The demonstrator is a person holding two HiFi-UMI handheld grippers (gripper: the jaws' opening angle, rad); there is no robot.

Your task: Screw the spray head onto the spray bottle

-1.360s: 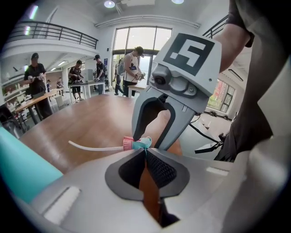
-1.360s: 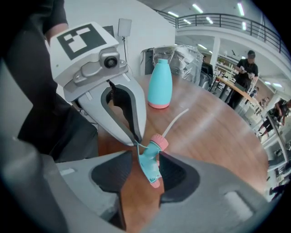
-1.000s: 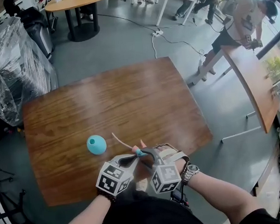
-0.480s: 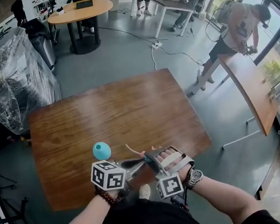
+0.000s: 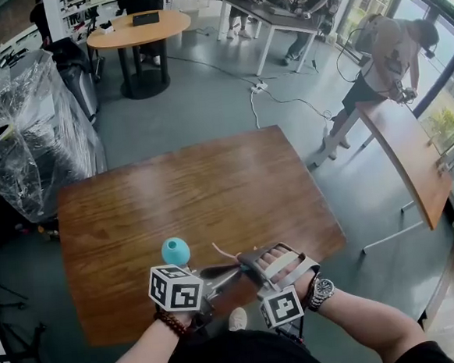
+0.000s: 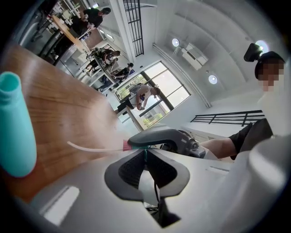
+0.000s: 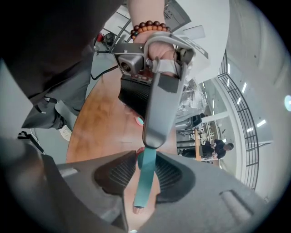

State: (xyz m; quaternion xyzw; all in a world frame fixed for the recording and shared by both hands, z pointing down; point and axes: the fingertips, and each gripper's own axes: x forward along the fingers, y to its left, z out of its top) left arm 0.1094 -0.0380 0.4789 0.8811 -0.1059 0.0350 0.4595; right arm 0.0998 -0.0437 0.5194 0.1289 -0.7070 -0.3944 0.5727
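Pinching the spray head (image 6: 127, 145) by a thin teal part, the left claw (image 6: 144, 154) is clamped tight, steadying it while the right claw (image 7: 146, 168) closes around the teal strip (not yet pressing, I judge). The spray bottle (image 5: 175, 251) stands upright on the surface (image 5: 211, 178) nearby, neck free. No label is legible.

The left gripper's (image 6: 145, 155) dark ribbed jaws pinch together on the pink-collared teal spray head (image 6: 127, 145). Its thin white dip tube (image 6: 91, 148) trails left over the brown wooden table (image 6: 68, 104). The dark grey right gripper (image 6: 136, 142) arches above. A teal plastic spray bottle (image 6: 16, 132) stands far left.
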